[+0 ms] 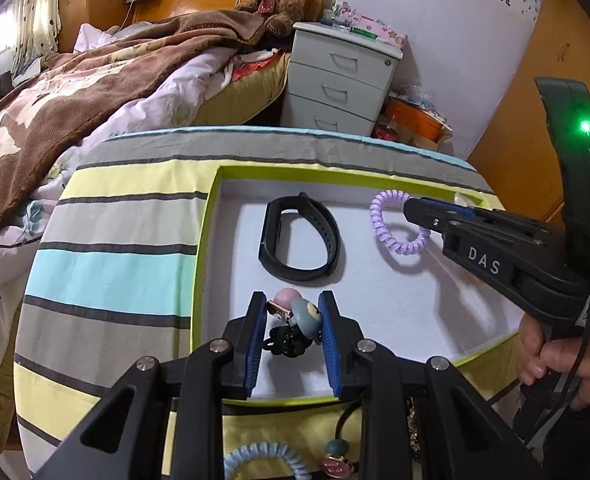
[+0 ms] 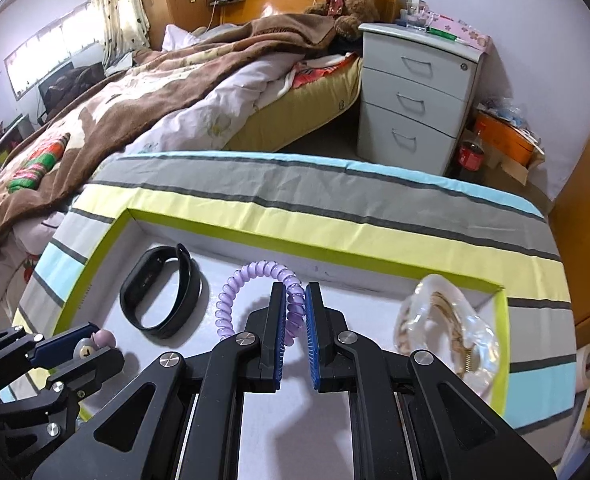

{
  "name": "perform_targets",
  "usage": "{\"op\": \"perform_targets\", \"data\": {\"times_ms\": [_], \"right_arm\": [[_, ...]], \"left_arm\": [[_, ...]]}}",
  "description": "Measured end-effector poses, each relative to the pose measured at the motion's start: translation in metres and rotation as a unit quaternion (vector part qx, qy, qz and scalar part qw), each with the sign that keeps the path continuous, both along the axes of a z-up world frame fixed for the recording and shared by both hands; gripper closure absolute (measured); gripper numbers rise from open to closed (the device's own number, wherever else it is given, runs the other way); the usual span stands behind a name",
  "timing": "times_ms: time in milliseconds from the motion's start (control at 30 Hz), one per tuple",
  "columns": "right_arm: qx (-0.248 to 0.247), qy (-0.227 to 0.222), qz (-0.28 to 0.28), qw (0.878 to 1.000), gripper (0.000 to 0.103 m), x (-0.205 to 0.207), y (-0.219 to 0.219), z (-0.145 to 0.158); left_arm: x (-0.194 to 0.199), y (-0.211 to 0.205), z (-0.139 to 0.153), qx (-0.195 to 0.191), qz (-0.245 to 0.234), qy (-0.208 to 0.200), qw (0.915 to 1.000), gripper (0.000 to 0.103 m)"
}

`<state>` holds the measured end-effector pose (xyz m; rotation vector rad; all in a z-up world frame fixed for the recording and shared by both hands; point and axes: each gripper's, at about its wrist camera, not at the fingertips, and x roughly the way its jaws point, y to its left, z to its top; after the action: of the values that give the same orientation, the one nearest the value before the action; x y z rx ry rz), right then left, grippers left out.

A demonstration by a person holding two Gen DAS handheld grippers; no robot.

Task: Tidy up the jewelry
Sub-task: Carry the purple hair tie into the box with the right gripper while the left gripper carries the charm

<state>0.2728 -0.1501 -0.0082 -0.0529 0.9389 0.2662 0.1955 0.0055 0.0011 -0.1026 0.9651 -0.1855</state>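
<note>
Gripping left [image 1: 291,314]: jaws are clamping a cartoon-figure hair tie [image 1: 295,316].
Right [image 2: 295,308]: jaws are pinching a purple spiral hair coil [image 2: 231,300], black wristband [image 2: 161,292] at nine o'clock.

left gripper [image 1: 291,322]: black frame, blue ribbed pads, silver screws | right gripper [image 2: 295,322]: same, white "DAS" lettering, green light, QR sticker, black cable

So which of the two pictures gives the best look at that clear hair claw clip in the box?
The right wrist view. There the clear hair claw clip lies large and unobstructed near the box's right wall. In the left wrist view only a pale sliver shows behind the right hand-held gripper.
</note>
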Motion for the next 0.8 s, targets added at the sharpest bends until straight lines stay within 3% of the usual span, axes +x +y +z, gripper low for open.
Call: {"op": "perform_targets", "data": {"times_ms": [800], "right_arm": [[-0.030, 0.011, 0.011, 0.999, 0.093, 0.009, 0.014, -0.013]], "left_arm": [[0.014, 0.002, -0.011, 0.003, 0.008, 0.016, 0.9998, 0.075]]}}
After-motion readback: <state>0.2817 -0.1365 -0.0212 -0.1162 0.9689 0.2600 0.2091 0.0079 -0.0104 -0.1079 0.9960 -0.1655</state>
